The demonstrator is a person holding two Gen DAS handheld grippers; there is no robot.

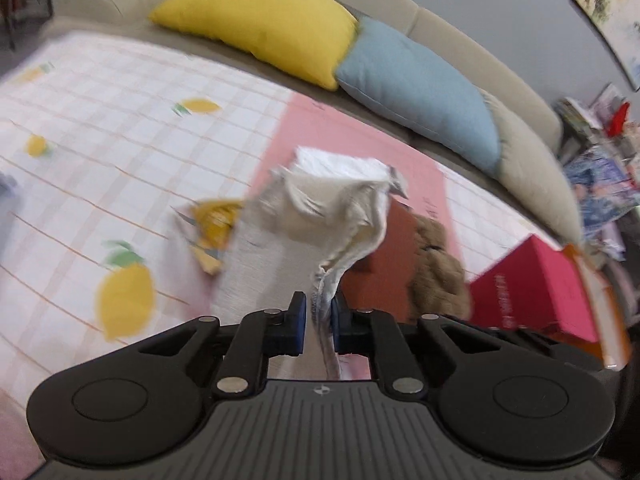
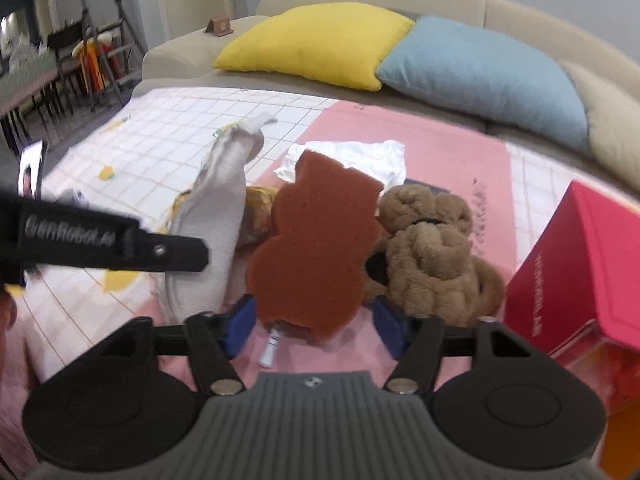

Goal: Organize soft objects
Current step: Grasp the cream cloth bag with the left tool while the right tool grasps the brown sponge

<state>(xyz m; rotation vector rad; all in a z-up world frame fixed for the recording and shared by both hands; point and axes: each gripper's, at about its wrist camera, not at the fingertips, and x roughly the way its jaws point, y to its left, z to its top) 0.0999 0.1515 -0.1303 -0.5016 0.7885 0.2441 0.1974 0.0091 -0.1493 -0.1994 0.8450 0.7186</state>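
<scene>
While the left tongs are clamped on a bunched edge of a pale grey-white cloth, the cloth rises from the blue pads in a crumpled fold, lifted clear of the pink mat on the sofa seat. Seen from the right wrist, the right tongs stand apart, one pad on each side of a brown bear-shaped sponge and not pressing on it. Right of the sponge sits a tan plush toy; beyond it lies a white crumpled cloth, and a red box stands at the far right. Yellow cushion and blue cushion lean on the sofa back.

My judgement of the step: carrying the held cloth away from the pile. To do it well, keep the grip firm on the bunched fabric (thin cloth slips easily), raise it until the trailing end clears the sponge and the yellow packet beside it, and steer wide of the right tongs, which stay close.
</scene>
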